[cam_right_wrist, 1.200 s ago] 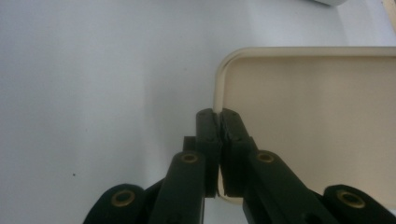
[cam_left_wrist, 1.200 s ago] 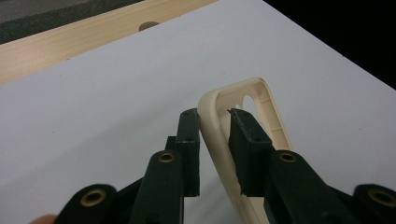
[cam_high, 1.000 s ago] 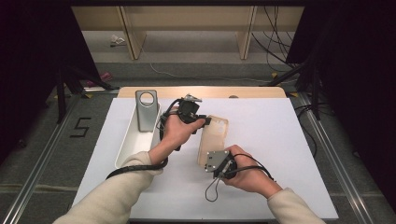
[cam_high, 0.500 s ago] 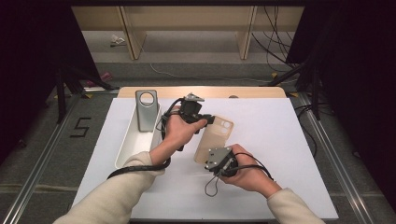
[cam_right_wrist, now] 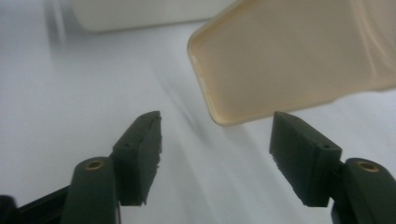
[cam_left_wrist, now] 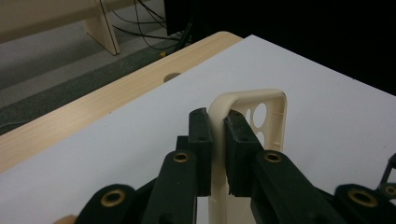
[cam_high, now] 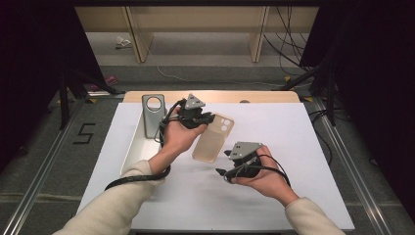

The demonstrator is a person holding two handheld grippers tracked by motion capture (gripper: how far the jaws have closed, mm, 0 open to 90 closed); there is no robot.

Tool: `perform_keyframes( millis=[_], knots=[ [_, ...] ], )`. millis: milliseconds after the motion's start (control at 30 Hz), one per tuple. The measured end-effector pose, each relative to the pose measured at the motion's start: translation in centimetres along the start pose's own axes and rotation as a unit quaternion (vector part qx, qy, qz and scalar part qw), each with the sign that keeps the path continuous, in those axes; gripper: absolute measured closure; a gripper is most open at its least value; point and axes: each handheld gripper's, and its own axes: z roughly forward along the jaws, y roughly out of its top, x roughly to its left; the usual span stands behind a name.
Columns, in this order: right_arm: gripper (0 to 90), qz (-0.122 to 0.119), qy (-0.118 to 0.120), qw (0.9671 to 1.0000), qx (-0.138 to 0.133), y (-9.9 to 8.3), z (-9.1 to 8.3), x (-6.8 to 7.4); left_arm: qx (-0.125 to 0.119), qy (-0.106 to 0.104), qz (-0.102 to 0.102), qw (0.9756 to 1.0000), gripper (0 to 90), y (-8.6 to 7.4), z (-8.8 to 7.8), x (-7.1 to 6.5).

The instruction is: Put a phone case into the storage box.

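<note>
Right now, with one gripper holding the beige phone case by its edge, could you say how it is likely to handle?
The phone case looks thin and hollow, so probably light. The left gripper pinches one wall, which may flex. Its smooth finish could slip.

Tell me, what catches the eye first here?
A beige phone case hangs mid-table, pinched at one edge by the left claw. Just below it the right claw, whose jaws have just been opening, stands wide with nothing between them. A grey phone leans in the white tray at left.
</note>
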Motion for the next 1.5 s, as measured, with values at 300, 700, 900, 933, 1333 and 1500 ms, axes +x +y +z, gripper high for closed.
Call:
perform_keyframes(
  millis=[300, 700, 900, 933, 1333, 1500],
  knots=[
    [27.0, 0.023, -0.009, 0.9995, -0.016, -0.6, -0.5, -0.6, -0.018, 0.008, -0.006, 0.9998, 82.1, -0.1, -1.3, 0.9],
    [24.1, 0.058, -0.028, 0.9970, -0.042, -1.3, -1.7, -1.6, -0.035, 0.013, -0.016, 0.9992, 82.0, -0.2, -3.1, 2.3],
    [22.9, 0.069, -0.045, 0.9950, -0.056, -1.6, -2.2, -2.1, -0.042, 0.015, -0.022, 0.9987, 82.0, -0.2, -4.1, 2.9],
    [22.8, 0.071, -0.047, 0.9947, -0.057, -1.6, -2.3, -2.2, -0.044, 0.015, -0.025, 0.9986, 82.1, -0.1, -4.2, 3.0],
    [23.2, 0.081, -0.057, 0.9933, -0.059, -2.4, -2.9, -2.6, -0.060, 0.009, -0.033, 0.9976, 82.1, 0.1, -5.7, 4.4],
    [23.2, 0.086, -0.060, 0.9927, -0.060, -2.6, -3.2, -2.7, -0.063, 0.011, -0.034, 0.9974, 82.1, 0.1, -6.4, 4.9]
  ],
)
